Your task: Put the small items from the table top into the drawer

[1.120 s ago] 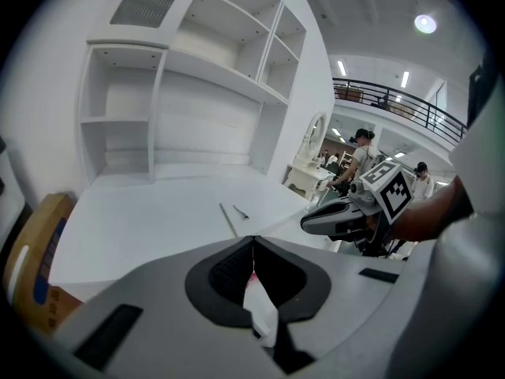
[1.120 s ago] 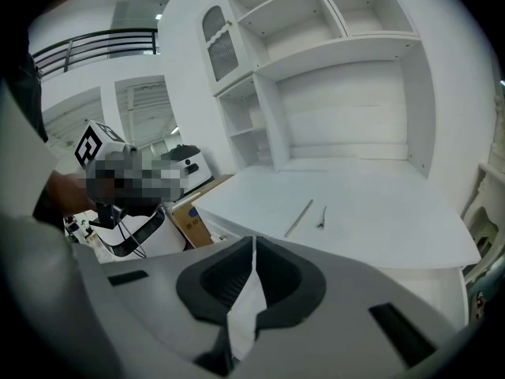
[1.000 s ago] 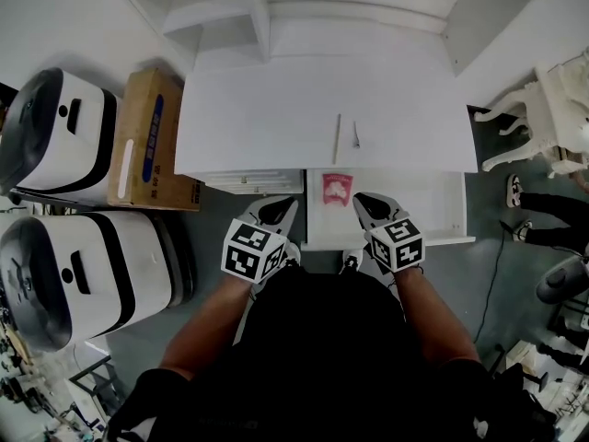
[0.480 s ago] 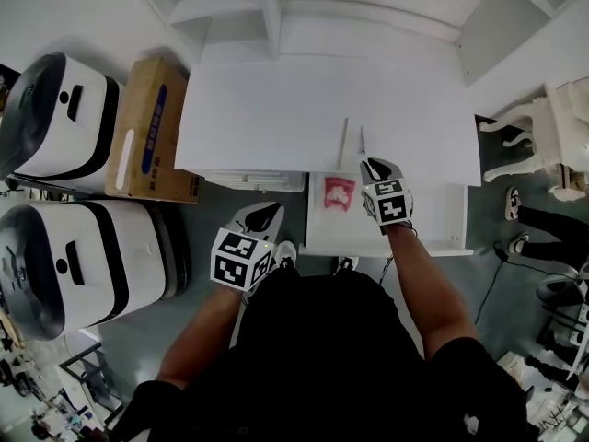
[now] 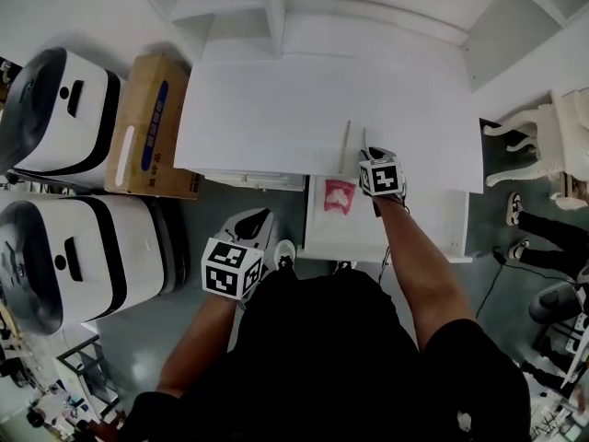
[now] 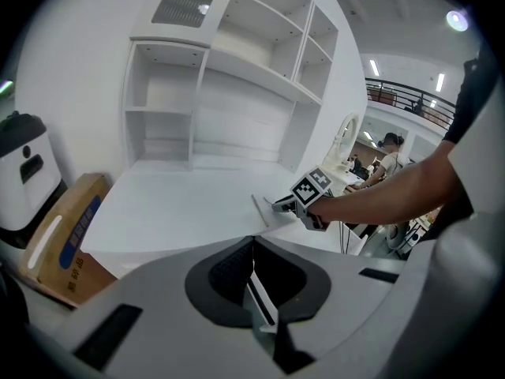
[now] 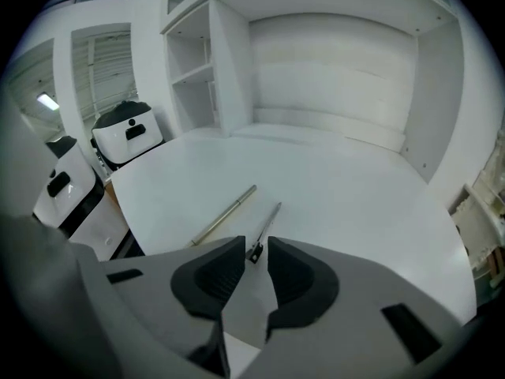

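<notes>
1. The right gripper [image 5: 372, 159] has moved forward in the last second; it was over the open drawer [image 5: 428, 217] and now reaches the front edge of the table [image 5: 276, 99], right at the two slim items lying there.
2. The left gripper [image 5: 256, 219] has drawn back toward the person's body and hangs below the table edge, well apart from the work; in the left gripper view its jaws look closed or all but closed, with nothing between them.
3. In the right gripper view the jaws stand a narrow gap apart; the near end of the slim metal tool [image 7: 264, 227] lies in that gap, and neither pad appears to press on it yet, so I judge nothing is held.
4. The rod [image 7: 225, 214] lies just beside the tool on its left, angled a little away from it; neither item has shifted on the table top across the three moments.
5. A pink packet [image 5: 339, 194] lies in the drawer as before; that part of the job looks done, and two items remain on the table.
6. The approach therefore seems finished and the grasp is the step in hand; closing should catch the tool's near end; the rod is close enough that a sideways drift could nudge it, and so thin a tool may slip or pivot between the pads.
</notes>
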Demonstrator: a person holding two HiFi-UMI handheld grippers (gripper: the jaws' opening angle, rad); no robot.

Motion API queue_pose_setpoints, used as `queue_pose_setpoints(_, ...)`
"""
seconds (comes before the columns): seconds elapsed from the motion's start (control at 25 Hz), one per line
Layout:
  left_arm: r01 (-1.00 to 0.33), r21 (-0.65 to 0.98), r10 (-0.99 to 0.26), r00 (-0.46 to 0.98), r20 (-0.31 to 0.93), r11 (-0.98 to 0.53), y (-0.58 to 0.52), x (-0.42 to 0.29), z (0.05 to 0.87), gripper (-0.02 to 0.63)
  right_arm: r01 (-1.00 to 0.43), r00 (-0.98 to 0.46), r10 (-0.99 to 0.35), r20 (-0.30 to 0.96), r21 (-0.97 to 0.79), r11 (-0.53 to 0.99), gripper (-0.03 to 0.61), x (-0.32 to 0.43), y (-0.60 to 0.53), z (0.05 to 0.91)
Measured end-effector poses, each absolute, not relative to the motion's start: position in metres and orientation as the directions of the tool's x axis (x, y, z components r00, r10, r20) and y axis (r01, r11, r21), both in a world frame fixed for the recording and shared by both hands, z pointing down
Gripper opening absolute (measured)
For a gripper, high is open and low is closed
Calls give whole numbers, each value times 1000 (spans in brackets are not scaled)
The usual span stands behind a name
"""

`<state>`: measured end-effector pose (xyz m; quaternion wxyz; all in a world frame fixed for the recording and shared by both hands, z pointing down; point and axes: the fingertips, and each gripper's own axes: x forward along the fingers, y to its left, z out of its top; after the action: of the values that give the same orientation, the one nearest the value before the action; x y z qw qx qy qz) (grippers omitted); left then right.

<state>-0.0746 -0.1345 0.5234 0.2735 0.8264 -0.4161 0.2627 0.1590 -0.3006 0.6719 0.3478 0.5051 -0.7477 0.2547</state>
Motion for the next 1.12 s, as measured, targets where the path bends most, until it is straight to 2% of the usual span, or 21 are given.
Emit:
queue_pose_setpoints(0.6,-852,229,-565,491,664,-471,-130,-83,523,11,-961,-258,-560,787,-148,235,60,172,-310,677)
queue_pose_setpoints(0.92,-833,232,-554,516,653,-503,-135,-74,522,11,-955,-276,-597,754,-146,257,58,173,-295,655)
queue_pose_setpoints(1.12,-815,234,-542,539,645,-531,-136,-64,523,11,-932,-329,-605,725,-146,331,58,165,-269,636)
